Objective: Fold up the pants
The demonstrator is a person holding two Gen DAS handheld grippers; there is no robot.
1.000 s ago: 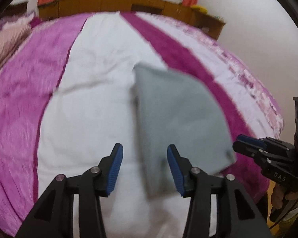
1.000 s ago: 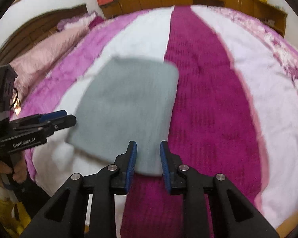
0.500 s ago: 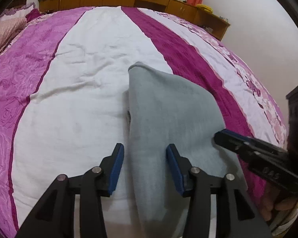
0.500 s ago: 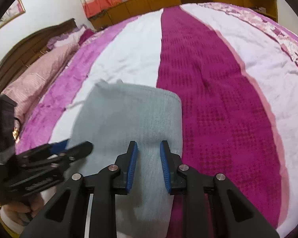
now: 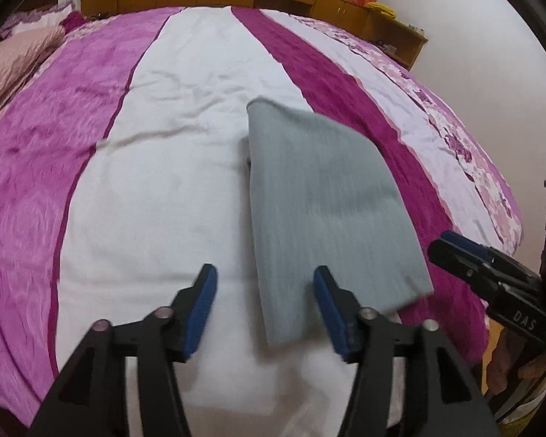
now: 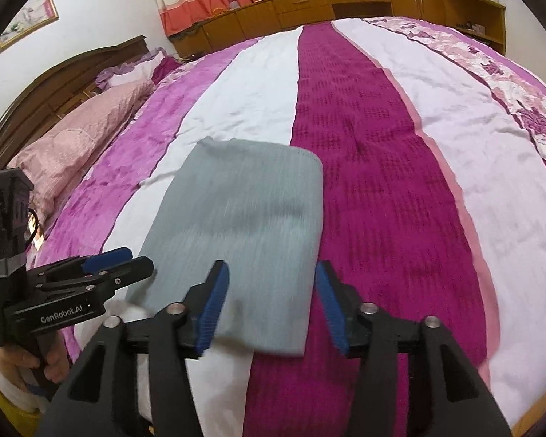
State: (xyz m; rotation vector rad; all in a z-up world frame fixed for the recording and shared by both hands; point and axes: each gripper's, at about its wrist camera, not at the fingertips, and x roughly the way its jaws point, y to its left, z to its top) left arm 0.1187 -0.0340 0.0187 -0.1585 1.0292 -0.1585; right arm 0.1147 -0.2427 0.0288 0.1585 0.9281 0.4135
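Note:
The grey pants [image 5: 327, 200] lie folded into a flat rectangle on the bed, across the white and dark magenta stripes; they also show in the right wrist view [image 6: 244, 225]. My left gripper [image 5: 264, 307] is open and empty, held above the near left edge of the pants. My right gripper [image 6: 271, 304] is open and empty, held above the near right part of the pants. The right gripper also shows at the right edge of the left wrist view [image 5: 487, 269], and the left gripper at the left of the right wrist view [image 6: 91, 273].
The bed [image 5: 163, 182] has a quilt with pink, white and magenta stripes. Pink pillows [image 6: 76, 145] and a wooden headboard [image 6: 54, 83] are to the left. Wooden cabinets [image 6: 345, 3] line the far wall. The bed's near edge is just below the grippers.
My right gripper has opened from nearly shut. Both grippers have pulled back toward the near edge of the pants, which lie still on the bed.

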